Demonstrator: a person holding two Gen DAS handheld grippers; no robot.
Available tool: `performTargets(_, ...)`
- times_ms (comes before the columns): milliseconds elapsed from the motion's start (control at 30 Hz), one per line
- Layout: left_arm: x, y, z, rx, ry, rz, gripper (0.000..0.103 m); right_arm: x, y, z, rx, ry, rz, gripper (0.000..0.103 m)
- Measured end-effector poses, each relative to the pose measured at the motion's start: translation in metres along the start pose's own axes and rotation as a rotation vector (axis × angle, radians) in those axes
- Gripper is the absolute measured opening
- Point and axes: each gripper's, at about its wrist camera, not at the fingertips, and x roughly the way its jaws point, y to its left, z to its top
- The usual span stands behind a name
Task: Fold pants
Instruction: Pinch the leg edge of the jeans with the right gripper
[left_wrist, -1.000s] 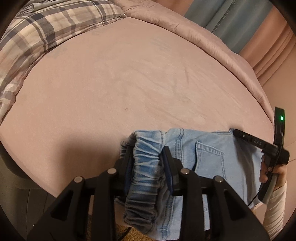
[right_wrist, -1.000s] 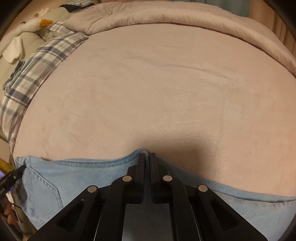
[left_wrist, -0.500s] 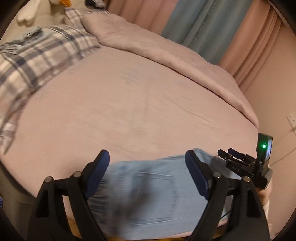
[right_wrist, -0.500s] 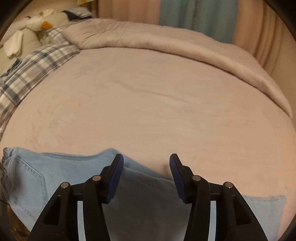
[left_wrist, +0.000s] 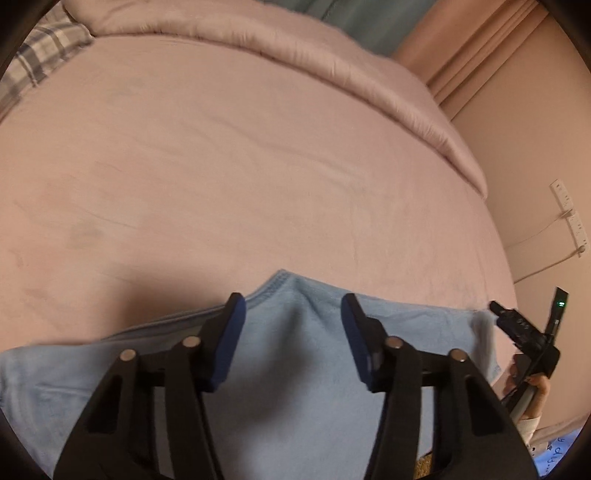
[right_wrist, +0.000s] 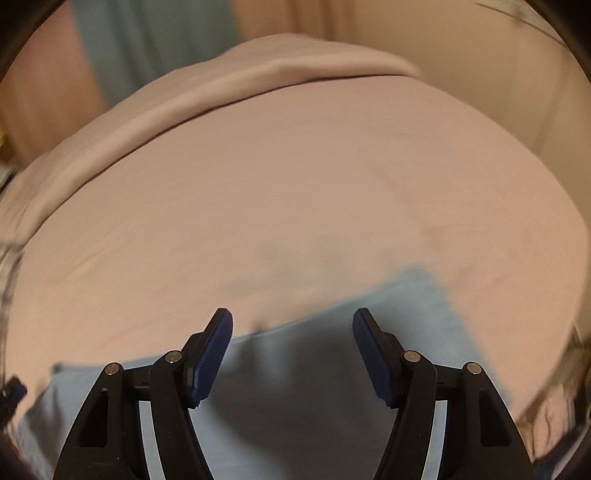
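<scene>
Left wrist view: the left hand-held gripper (left_wrist: 291, 314) hangs released above the light-blue pants (left_wrist: 295, 373), its blue-padded fingers (left_wrist: 231, 339) spread wide with nothing between them. The pants lie flat along the near edge of the bed (left_wrist: 240, 166), filling the frame from 8 o'clock to 4 o'clock, with a stitched corner of denim peaking up at centre, just past the fingertips. At 4 o'clock the right hand-held gripper (left_wrist: 496, 308) pokes in beside the far end of the garment, a green light glowing on its body, the person's hand (left_wrist: 528, 387) wrapped round its handle; from this angle its jaws cannot be read. A rolled pink duvet (left_wrist: 295, 44) runs along the far side of the mattress from 11 o'clock to 3 o'clock, a plaid pillow (left_wrist: 40, 51) sits at 10 o'clock, and a white power strip (left_wrist: 569, 218) hangs on the wall at 3 o'clock.

Right wrist view: the picture is smeared by motion. The right hand-held gripper (right_wrist: 291, 325) is likewise released, pads apart and holding nothing. The pants (right_wrist: 332, 369) stretch beneath it from 8 o'clock to 3 o'clock on the pink bed (right_wrist: 277, 203), one blurred end reaching toward 3 o'clock. The duvet (right_wrist: 221, 85) lies across the top from 9 o'clock to 1 o'clock, with a teal curtain (right_wrist: 122, 44) behind it at 11 o'clock.
</scene>
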Motion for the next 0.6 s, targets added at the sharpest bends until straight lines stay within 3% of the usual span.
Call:
performTargets(67,0.017,-0.002,0.002,-0.006,0.029,0.002,0.045,0.007,-0.026,0.007,0.059,0.005,-0.048,0.067)
performTargets(167,0.039,0.002,0.005,-0.029,0.056,0.006,0.045,0.018,-0.058,0.013,0.150,0.010,-0.048,0.067)
performTargets(267,0.045,0.000,0.004,-0.015,0.035,0.015,0.045,0.035,-0.067,0.016,0.199,0.039,-0.031,0.067)
performTargets(467,0.051,-0.011,0.003,0.032,0.029,0.052,0.045,0.043,-0.059,0.020,0.170,0.032,-0.014,0.067)
performTargets(500,0.052,-0.011,0.003,0.031,0.028,0.053,0.045,0.045,-0.058,0.022,0.167,0.028,-0.016,0.063)
performTargets(533,0.054,-0.010,0.002,0.029,0.027,0.053,0.045,0.045,-0.062,0.023,0.167,0.025,-0.018,0.048)
performTargets(600,0.055,-0.010,0.001,0.026,0.026,0.052,0.046,0.048,-0.060,0.023,0.158,0.016,-0.052,0.029)
